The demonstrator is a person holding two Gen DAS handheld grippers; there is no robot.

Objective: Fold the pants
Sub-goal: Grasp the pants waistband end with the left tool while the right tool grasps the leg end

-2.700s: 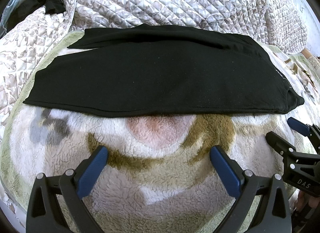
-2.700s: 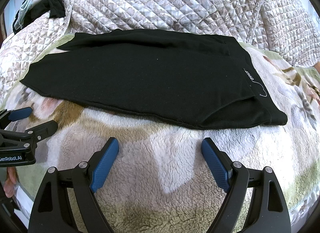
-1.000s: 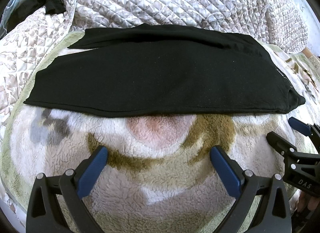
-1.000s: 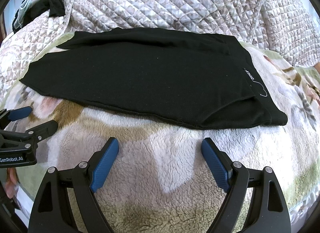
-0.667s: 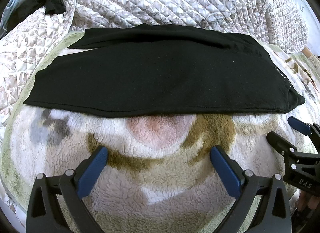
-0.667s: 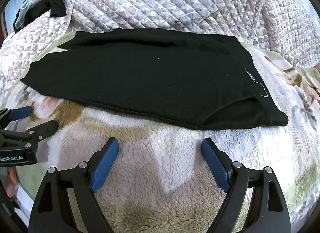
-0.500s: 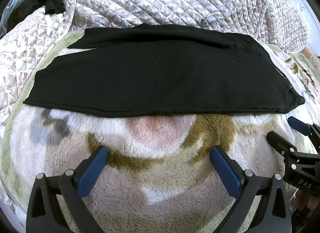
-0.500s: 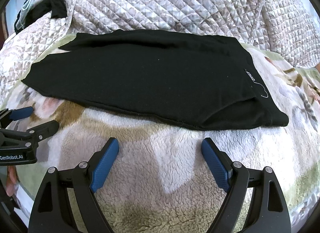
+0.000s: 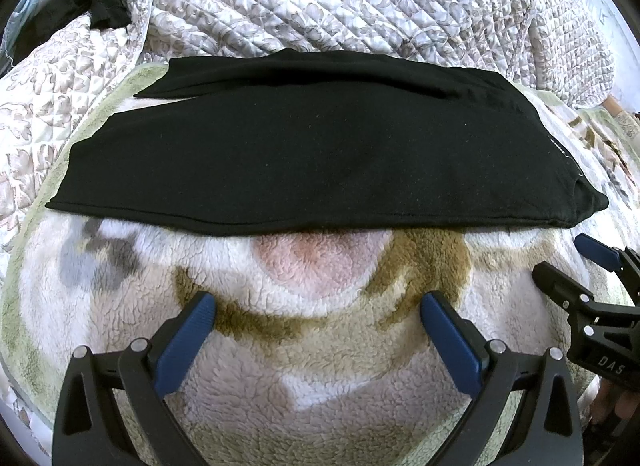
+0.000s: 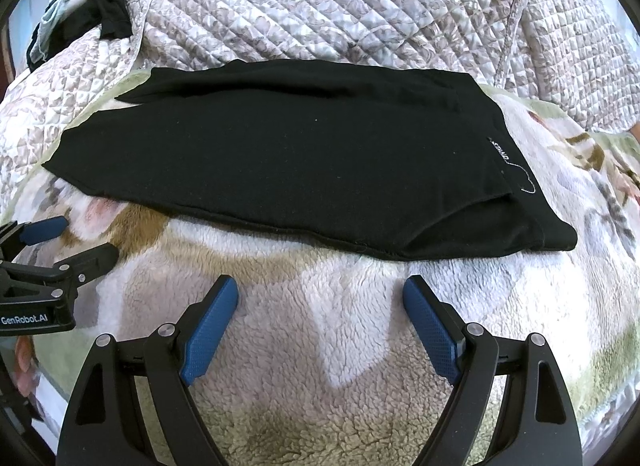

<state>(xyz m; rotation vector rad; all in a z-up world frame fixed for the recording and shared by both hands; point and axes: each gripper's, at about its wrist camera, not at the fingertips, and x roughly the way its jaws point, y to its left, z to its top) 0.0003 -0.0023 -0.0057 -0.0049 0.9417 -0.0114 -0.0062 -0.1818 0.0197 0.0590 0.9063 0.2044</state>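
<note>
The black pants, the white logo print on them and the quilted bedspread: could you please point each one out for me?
black pants (image 10: 280,153): right wrist view, middle of the top layer.
white logo print (image 10: 501,151): right wrist view, on the lettering near the waistband.
quilted bedspread (image 9: 340,1): left wrist view, bare quilted surface behind the pants.

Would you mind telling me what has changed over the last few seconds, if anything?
Nothing visibly changed. The black pants lie flat on the fleece blanket, and the left tongs and right tongs remain open, short of the near edge, holding nothing.
</note>
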